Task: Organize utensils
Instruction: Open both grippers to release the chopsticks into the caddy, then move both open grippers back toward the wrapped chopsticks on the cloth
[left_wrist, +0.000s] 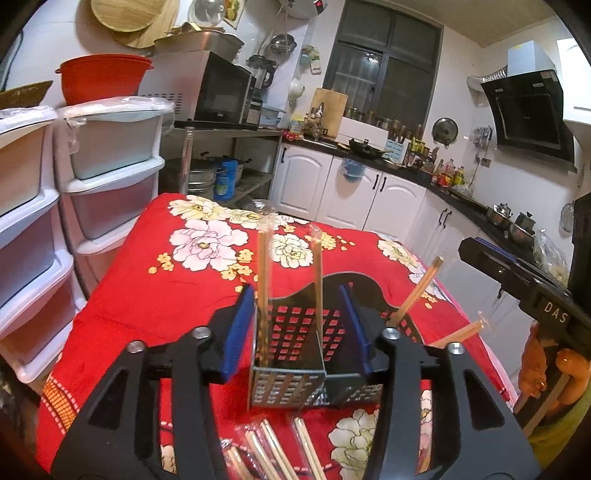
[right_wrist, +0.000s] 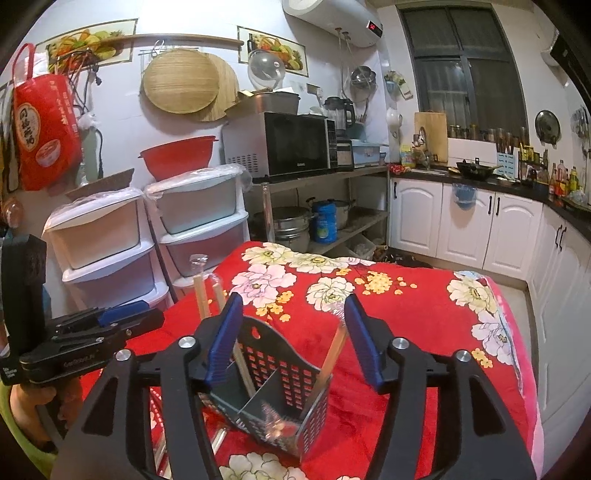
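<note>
Taking the black perforated utensil holder (left_wrist: 291, 332) as the landmark: nearest to the left camera, in front of the holder, several wrapped pairs of chopsticks (left_wrist: 273, 454) lie loose on the red flowered cloth (left_wrist: 147, 295) that covers the surface. The left tongs (left_wrist: 295, 332) stand spread, their blue pads (left_wrist: 238, 332) on either side of the holder's left compartment and apart from it, with nothing pinched between them. Inside that compartment two wrapped chopstick pairs (left_wrist: 264, 280) stand nearly upright, their tops rising above the holder's arched back wall. In the compartment to the right of the divider, two more pairs (left_wrist: 417, 295) lean out to the right. From the right camera, the right tongs (right_wrist: 291, 339) are likewise spread wide, blue pads (right_wrist: 364, 343) flanking the holder (right_wrist: 280, 376) without touching it, and one chopstick pair (right_wrist: 334, 354) leans against the holder's right wall between them. To the left of the holder in that view sits the other gripper (right_wrist: 92, 332), gripped by a hand (right_wrist: 33, 410) low at the frame's edge. Beyond the holder the cloth runs on to the surface's far edge; past it stand white plastic drawers (right_wrist: 110, 243), a red basin (right_wrist: 177, 155), a microwave (right_wrist: 291, 144) on a metal shelf, and white kitchen cabinets (right_wrist: 469, 221)
</note>
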